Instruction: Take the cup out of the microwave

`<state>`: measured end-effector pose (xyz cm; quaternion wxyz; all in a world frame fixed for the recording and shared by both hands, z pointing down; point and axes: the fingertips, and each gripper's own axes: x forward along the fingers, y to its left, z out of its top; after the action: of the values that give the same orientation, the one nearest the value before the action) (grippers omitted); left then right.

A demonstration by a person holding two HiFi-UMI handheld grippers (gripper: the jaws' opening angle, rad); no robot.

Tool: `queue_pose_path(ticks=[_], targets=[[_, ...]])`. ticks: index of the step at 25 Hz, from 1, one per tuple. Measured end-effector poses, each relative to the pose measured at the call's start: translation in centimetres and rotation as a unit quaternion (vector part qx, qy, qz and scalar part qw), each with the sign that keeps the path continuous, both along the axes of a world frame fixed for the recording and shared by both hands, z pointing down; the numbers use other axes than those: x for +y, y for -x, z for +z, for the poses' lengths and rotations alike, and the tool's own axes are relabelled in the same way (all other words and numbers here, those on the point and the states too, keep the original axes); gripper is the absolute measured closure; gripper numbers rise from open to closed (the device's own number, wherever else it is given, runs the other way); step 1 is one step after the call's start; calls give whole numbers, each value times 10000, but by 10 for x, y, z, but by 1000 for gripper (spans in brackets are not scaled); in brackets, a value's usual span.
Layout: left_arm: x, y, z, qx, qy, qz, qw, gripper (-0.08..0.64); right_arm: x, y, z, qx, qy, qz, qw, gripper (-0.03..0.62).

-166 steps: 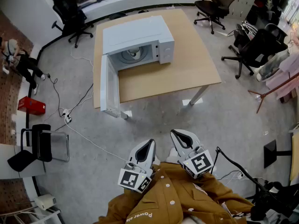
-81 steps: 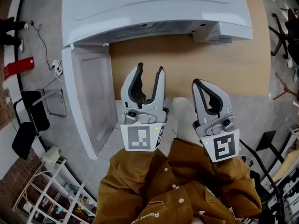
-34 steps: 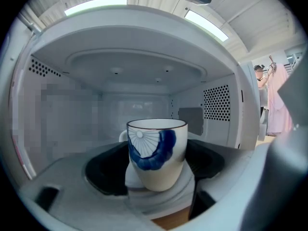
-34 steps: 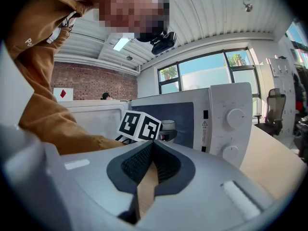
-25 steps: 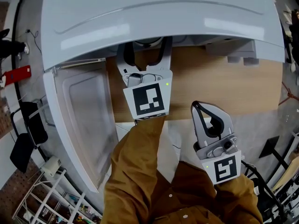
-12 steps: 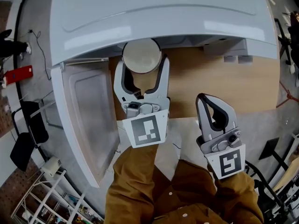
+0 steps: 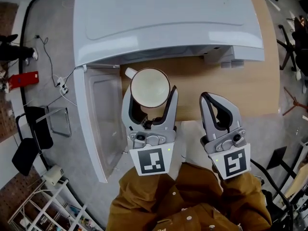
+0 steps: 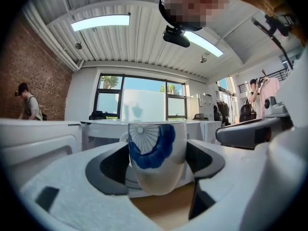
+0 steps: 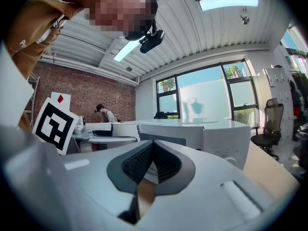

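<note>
Cup (image 7: pixel 150 88) is out of the oven cavity now. It sits upright, mouth up, just near of the microwave (image 7: pixel 163 18) front edge and over the bench (image 7: pixel 240 88), w/ its handle poking far-left. The inside looks empty from the head view. The left gripper view shows a white cup w/ a blue fan pattern, and its base looks to hang clear of the wood, tho that's hard to be sure of.

Left gripper (image 7: pixel 149 91) is clamped on the cup. The 2 jaws stand wide, 1 pad on each side of the body, about mid-height. Right gripper (image 7: pixel 214 100) is to the right over the near edge of the bench, jaws together, nothing in it.

The microwave door (image 7: pixel 101 124) hangs open on the left, close to the left gripper's side.

IMO the step in hand is the carry-out and set-down. Tips:
- hold the cup level, no wrist roll, since the pads sit on a curved glazed wall and it could slip
- drift near/right, away from the door, not left
- pick a bare bit of bench, lower till the base sits flat, THEN open the jaws
- leave the right gripper parked so the 2 don't bump
</note>
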<state>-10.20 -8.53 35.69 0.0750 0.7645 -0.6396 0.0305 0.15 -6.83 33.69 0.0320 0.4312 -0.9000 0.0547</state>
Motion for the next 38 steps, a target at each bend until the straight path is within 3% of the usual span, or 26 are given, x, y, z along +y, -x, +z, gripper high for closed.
queue_pose_path(ticks=[10, 21, 25, 38], targets=[[42, -14, -79, 8, -58, 490, 9988, 199, 8, -1, -76, 52, -223, -79, 9997, 586], [77, -23, -130, 92, -311, 903, 9954, 199, 36, -8, -133, -144, -464, 297, 9984, 588], [93, -23, -141, -122, -405, 1132, 9927, 199, 49, -8, -139, -3, -508, 367, 9980, 588], [96, -25, -145, -2, -367, 1088, 9934, 198, 46, -16, -134, 98, -441, 399, 9982, 588]])
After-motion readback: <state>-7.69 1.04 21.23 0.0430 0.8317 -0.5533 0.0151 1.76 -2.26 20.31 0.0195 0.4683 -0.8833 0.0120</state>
